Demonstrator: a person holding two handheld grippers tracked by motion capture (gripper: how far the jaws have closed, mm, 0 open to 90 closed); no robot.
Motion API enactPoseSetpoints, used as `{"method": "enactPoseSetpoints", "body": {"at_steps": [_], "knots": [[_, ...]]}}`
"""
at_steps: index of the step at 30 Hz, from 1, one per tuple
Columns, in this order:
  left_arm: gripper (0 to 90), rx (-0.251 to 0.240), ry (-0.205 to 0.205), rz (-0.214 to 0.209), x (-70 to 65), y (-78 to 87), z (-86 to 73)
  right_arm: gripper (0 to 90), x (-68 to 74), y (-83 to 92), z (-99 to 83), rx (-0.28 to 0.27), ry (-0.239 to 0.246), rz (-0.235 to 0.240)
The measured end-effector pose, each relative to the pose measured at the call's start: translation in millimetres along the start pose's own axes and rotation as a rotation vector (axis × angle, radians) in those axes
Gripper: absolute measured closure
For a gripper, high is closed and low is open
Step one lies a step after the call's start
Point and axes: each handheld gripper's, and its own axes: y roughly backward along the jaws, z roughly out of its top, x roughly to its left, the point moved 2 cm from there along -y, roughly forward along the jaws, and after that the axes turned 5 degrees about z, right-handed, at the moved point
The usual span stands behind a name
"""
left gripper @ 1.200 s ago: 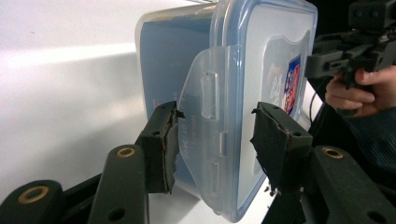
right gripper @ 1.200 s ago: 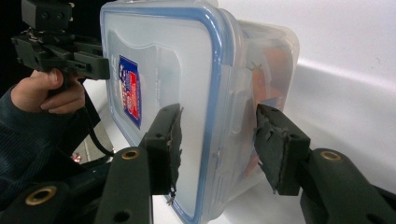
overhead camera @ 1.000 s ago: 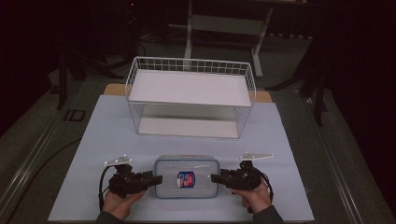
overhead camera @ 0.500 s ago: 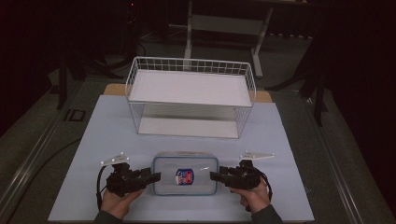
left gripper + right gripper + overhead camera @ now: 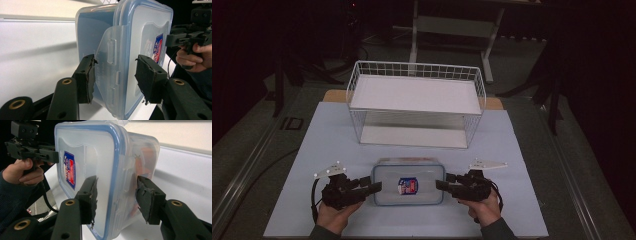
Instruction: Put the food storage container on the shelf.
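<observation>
Clear plastic container [image 5: 409, 175], blue-rimmed, lay flat on white table [image 5: 522, 150] before wire basket [image 5: 417, 67]; pinched at one end by left gripper [image 5: 374, 187], at the other by right gripper [image 5: 442, 182].

Your left black two-jaw hand-held gripper [image 5: 371, 188] & right black two-jaw hand-held gripper [image 5: 443, 183] point inward, facing each other, both level, low. Each hand wraps a grip from below. Left jaws part-spread; right jaws at their narrowest, w/ a gap between pads.

light: dim room, bright table | shadows: soft | focus: sharp, no blur
</observation>
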Motion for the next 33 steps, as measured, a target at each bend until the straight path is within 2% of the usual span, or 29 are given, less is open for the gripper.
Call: {"method": "enactPoseSetpoints", "body": {"at_steps": [11, 17, 23, 33], "knots": [[50.7, -0.047, -0.047, 0.004, -6.7, 9.7, 15.9, 52.3, 9.6, 6.0, 16.0, -0.045, 0.054, -0.002], [50.8, -0.062, -0.07, 0.0, -10.1, 14.0, 28.2, 52.3, 14.4, 10.7, 31.4, -0.066, 0.088, -0.005], [50.8, -0.096, -0.111, 0.0, -15.0, 21.2, 49.1, 52.3, 20.9, 16.0, 50.2, -0.087, 0.126, -0.011], [50.8, -0.136, -0.113, -0.017, -12.6, 23.8, 71.0, 52.4, 25.0, 19.6, 78.6, -0.115, 0.172, -0.021]]}}
